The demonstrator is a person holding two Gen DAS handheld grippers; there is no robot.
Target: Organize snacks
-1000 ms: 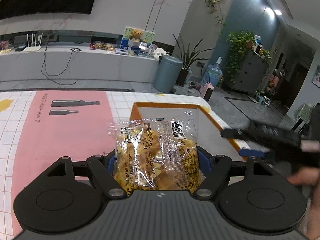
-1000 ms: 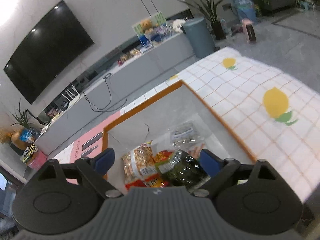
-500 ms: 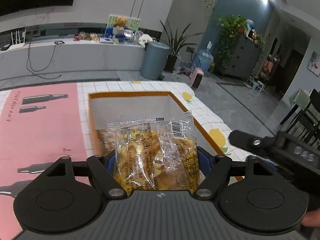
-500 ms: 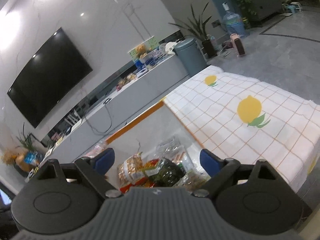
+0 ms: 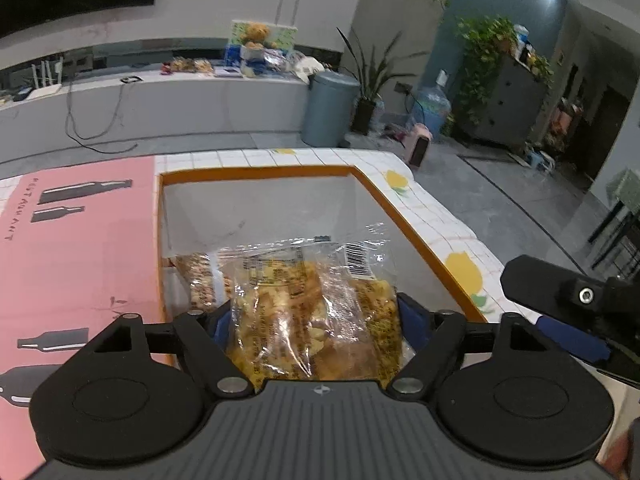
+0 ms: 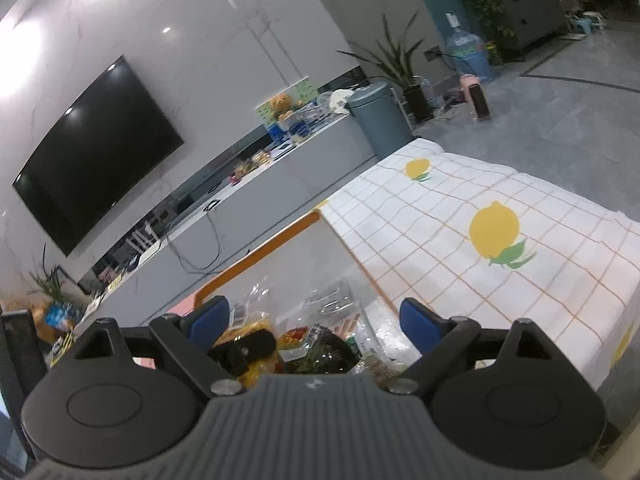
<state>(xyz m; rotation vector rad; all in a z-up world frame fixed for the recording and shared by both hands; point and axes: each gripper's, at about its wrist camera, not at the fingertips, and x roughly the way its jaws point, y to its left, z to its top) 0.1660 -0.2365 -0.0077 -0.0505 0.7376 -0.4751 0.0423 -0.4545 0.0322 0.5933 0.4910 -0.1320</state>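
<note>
The left gripper (image 5: 316, 324) is now hanging over the open box (image 5: 404, 216), which is sitting near the far right corner of the desk (image 6: 460, 208). A second ago the pink mat (image 5: 80, 248) was under it; now the orange rim is framing the view on three sides. Its jaws are opening, and the clear bag of yellow snacks (image 5: 312, 308) is still standing between the blue pads, a little lower in the view than before. I cannot tell for sure if the pads are still touching the bag, because its sides are hiding them. This means, I think, that the release is happening and the bag is going into the box, on top of the nut packet (image 5: 200, 280) lying at the box's left wall.

The right gripper (image 6: 316, 320) is waiting with its jaws wide and empty, at the box's right side, above the dark green packet (image 6: 324, 354) and other snacks already inside. It has pulled back a little, so more of the lemon cloth is showing.

The far half of the box is bare, so there is room. The two grippers are close together over the box; the left one is needing to rise straight, clear of the right rim.
</note>
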